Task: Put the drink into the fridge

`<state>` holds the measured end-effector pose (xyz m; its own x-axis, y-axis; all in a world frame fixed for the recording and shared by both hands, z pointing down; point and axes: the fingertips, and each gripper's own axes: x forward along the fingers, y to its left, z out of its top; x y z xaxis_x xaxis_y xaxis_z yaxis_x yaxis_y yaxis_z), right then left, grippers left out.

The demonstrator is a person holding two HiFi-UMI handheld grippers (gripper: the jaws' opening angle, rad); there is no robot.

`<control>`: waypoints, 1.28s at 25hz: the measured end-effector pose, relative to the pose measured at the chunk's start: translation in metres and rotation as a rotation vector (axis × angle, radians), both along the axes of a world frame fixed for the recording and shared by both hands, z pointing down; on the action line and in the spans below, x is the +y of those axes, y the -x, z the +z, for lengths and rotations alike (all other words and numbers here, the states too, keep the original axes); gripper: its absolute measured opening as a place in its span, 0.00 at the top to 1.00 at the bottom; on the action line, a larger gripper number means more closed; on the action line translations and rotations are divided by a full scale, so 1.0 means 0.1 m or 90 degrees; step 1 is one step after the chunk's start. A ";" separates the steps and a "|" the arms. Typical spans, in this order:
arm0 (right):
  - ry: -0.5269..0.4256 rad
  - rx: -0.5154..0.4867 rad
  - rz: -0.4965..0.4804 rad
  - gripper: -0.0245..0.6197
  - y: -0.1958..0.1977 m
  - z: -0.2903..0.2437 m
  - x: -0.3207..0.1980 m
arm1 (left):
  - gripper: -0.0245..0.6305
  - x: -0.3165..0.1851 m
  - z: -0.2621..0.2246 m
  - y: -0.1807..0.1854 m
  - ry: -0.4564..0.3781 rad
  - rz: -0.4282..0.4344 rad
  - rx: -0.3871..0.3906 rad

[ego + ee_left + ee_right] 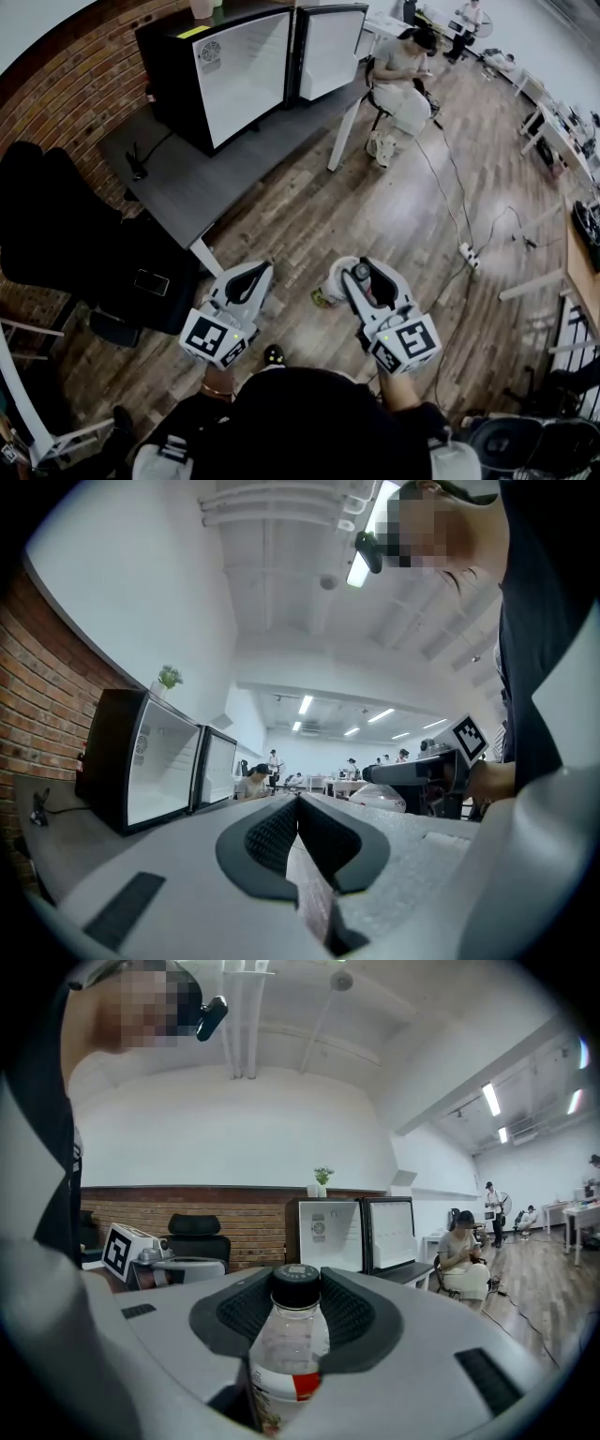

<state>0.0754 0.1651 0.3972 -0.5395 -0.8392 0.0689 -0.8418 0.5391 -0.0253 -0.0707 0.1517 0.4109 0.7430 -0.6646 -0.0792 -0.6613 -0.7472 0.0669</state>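
The right tool (362,272) covers most of the bottle (335,278) in the head view; the right gripper view cuts off its base, its print blurred. White doors hide the inside of the fridge (220,75).

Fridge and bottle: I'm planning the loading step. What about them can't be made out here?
Fridge inside: all views, only a pale front panel shows.
Bottle label: right gripper view, cut off by the right tongs and bottom edge.
Bottle in head view: mostly hidden under those tongs.
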 end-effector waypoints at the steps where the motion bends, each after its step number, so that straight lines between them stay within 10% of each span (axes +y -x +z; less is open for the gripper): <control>1: 0.001 0.001 0.003 0.73 0.02 0.00 -0.03 | 0.97 -0.02 0.00 0.03 -0.001 0.002 0.000; 20: 0.015 -0.018 -0.043 0.73 -0.05 0.10 -0.76 | 0.97 -0.50 0.11 0.17 0.037 -0.078 -0.018; 32: 0.024 -0.034 -0.112 0.73 -0.53 0.14 -1.78 | 0.97 -1.40 0.04 -0.38 0.039 -0.137 -0.033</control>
<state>0.1285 -0.0127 0.4108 -0.6818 -0.7285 0.0665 -0.7312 0.6761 -0.0905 -0.0330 0.0121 0.4149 0.5857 -0.8105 0.0006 -0.8086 -0.5843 0.0690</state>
